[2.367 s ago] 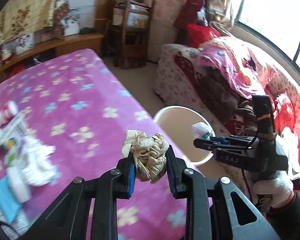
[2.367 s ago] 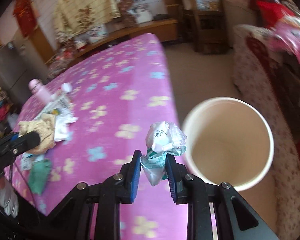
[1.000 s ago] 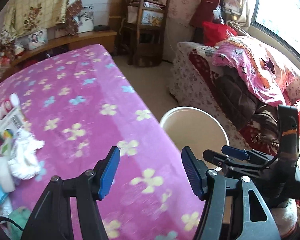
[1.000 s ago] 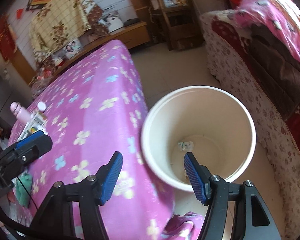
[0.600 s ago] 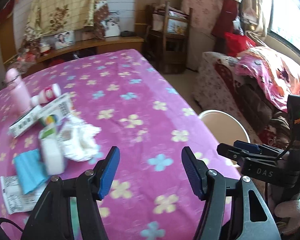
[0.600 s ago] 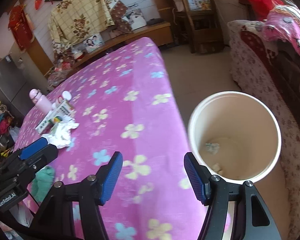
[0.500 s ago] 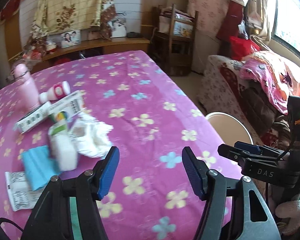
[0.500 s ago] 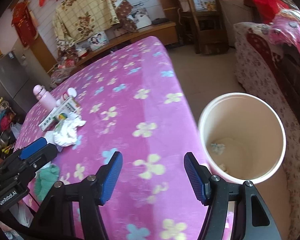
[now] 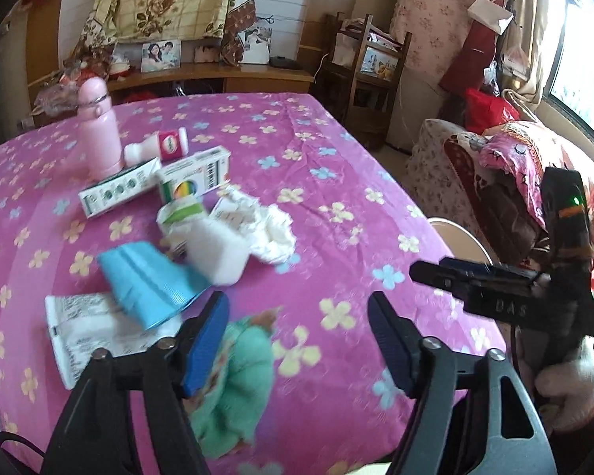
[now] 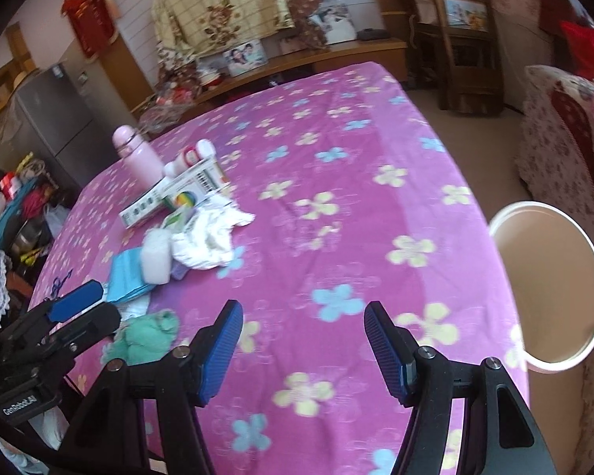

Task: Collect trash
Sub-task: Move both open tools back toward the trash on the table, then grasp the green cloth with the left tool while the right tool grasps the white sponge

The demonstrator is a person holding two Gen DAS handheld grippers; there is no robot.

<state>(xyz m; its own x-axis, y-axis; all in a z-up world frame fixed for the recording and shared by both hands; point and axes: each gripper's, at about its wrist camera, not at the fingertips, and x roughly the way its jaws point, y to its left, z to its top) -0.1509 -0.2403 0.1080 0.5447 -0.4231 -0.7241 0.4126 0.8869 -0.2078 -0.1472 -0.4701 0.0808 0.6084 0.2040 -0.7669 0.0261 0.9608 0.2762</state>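
Both grippers empty over the purple cloth (image 10: 336, 158). Left gripper (image 9: 299, 340), jaws just widened, hangs above a green wad (image 9: 237, 388); right gripper (image 10: 303, 350) gapes wide. Trash pile (image 10: 202, 237) lies left; bin (image 10: 550, 364) stands right.

A table under a magenta cloth with pale flowers (image 9: 336, 182) carries, at its left, a pink bottle (image 9: 99, 126), two printed cartons (image 9: 196, 176), a crumpled white tissue (image 9: 269, 225), a blue packet (image 9: 146, 281) and, nearest, a green cloth wad (image 9: 237, 376).
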